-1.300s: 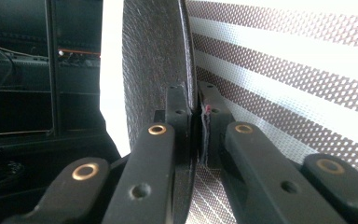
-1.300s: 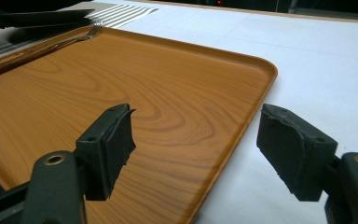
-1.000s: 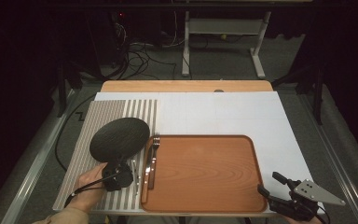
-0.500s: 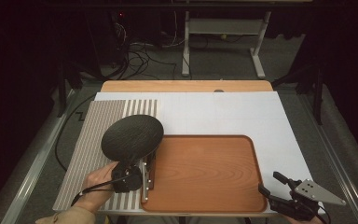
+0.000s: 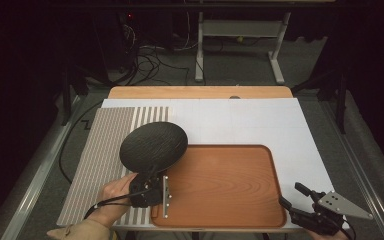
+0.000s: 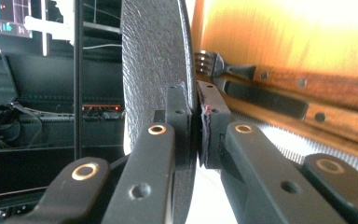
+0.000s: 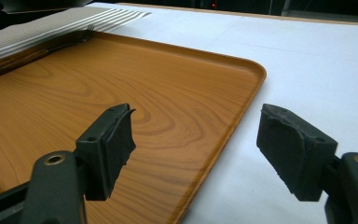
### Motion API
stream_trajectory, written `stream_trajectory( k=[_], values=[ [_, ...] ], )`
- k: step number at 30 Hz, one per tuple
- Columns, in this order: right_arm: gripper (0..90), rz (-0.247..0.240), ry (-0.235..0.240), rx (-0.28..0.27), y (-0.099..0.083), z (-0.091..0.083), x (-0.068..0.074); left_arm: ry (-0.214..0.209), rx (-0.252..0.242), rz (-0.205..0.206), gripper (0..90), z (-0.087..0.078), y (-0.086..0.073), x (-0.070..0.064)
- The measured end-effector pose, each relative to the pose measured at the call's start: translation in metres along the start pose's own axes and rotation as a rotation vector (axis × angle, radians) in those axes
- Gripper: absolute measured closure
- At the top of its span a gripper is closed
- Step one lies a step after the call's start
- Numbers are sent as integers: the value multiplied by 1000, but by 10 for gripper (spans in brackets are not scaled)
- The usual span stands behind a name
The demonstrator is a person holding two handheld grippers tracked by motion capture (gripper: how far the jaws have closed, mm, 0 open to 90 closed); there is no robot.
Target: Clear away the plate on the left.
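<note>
A dark round plate (image 5: 153, 145) is lifted off the table and tilted, hanging over the left edge of the wooden tray (image 5: 230, 200). My left gripper (image 5: 147, 187) is shut on the plate's near rim; the left gripper view has the rim (image 6: 154, 60) pinched between the two pads. A fork (image 6: 223, 70) and a knife (image 6: 270, 100) with wooden handles lie along the tray's left edge, mostly hidden under the gripper in the high view. My right gripper (image 5: 300, 200) stands open at the tray's near right corner (image 7: 254, 70), nothing between its pads (image 7: 116, 140).
A striped placemat (image 5: 100, 150) covers the table's left part, and a white sheet (image 5: 260, 120) covers the right. A black cable (image 5: 70, 145) runs off the left side. Table legs and cables stand on the dark floor beyond the far edge.
The left gripper has carried the plate to the right, from over the placemat to above the tray's left edge and the cutlery. The right gripper has stayed still.
</note>
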State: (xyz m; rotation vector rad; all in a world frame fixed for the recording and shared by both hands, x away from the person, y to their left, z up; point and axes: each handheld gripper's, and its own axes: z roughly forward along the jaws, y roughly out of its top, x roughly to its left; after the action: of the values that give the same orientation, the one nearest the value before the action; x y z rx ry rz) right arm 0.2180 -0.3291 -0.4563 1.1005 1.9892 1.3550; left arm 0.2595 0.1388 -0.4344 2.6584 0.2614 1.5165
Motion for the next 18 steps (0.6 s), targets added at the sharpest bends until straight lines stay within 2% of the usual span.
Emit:
stream_trajectory(
  k=[18],
  values=[
    [273, 10, -12, -12, 0, -1, -5, -9, -69, 39, 813, -9, 30, -1]
  ],
)
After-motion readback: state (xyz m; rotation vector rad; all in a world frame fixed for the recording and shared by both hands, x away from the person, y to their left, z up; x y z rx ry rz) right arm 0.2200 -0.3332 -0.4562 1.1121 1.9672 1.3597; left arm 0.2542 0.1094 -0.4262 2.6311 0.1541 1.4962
